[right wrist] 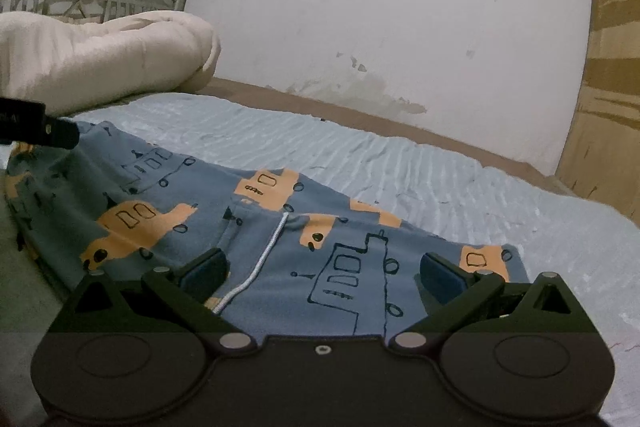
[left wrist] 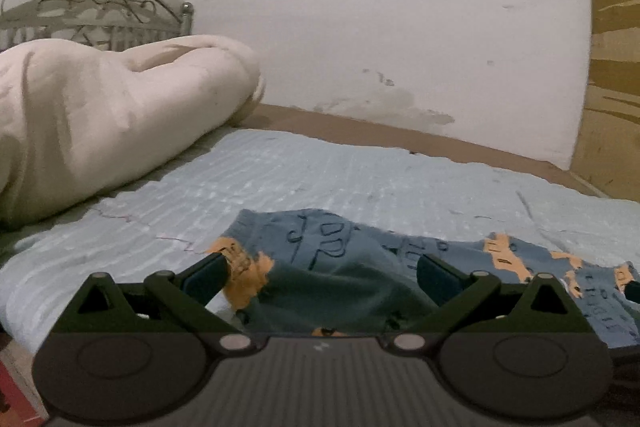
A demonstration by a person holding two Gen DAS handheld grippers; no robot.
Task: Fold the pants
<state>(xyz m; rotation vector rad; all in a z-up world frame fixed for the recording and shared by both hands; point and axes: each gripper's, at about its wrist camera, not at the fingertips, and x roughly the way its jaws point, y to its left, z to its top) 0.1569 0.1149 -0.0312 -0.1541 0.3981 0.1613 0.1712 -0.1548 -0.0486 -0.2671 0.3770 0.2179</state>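
Blue pants (right wrist: 280,239) printed with orange cars and dark line drawings lie on the light blue bed sheet (right wrist: 360,155). A white drawstring (right wrist: 264,259) runs down the waist part. My right gripper (right wrist: 322,269) is open, its fingers apart just over the pants' near edge. My left gripper (left wrist: 320,269) is open, low over a rumpled end of the pants (left wrist: 332,267); its left finger (left wrist: 208,275) touches an orange patch. The left gripper's tip shows as a dark piece at the left of the right wrist view (right wrist: 52,133).
A rolled cream duvet (left wrist: 100,115) lies at the left by a metal headboard (left wrist: 92,3). A stained white wall (left wrist: 380,27) stands behind the bed. A wooden panel (left wrist: 612,67) is at the right. The sheet stretches beyond the pants.
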